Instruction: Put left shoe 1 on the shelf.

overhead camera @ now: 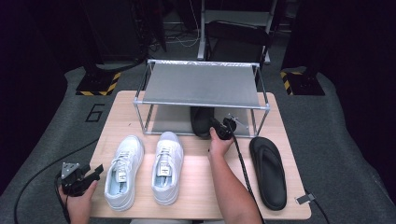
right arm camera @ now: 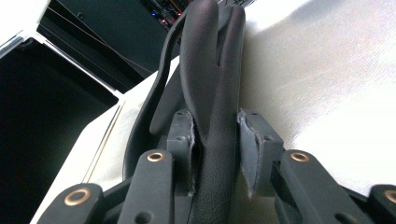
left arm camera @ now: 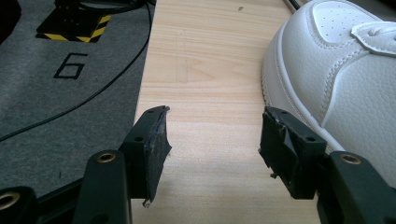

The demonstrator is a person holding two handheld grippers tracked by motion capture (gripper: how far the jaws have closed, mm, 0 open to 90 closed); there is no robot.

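Two white sneakers stand side by side on the wooden table (overhead camera: pixel 196 198), the left sneaker (overhead camera: pixel 123 171) and the right sneaker (overhead camera: pixel 166 167). My left gripper (overhead camera: pixel 95 171) is open near the table's left edge, just left of the left sneaker (left arm camera: pixel 341 84); nothing is between its jaws (left arm camera: pixel 215 135). My right gripper (overhead camera: pixel 224 127) reaches into the lower level of the metal rack (overhead camera: pixel 201 84). It is shut (right arm camera: pixel 215 140) on the strap of a black flip-flop (right arm camera: pixel 210 70), which sits partly under the shelf (overhead camera: pixel 201 122). A second black flip-flop (overhead camera: pixel 268 171) lies flat at the table's right.
The rack has a grey top shelf and a lower shelf, framed by silver tubes, at the table's far side. Cables trail from both grippers. Grey floor with a painted number 6 (left arm camera: pixel 70 65) lies left of the table.
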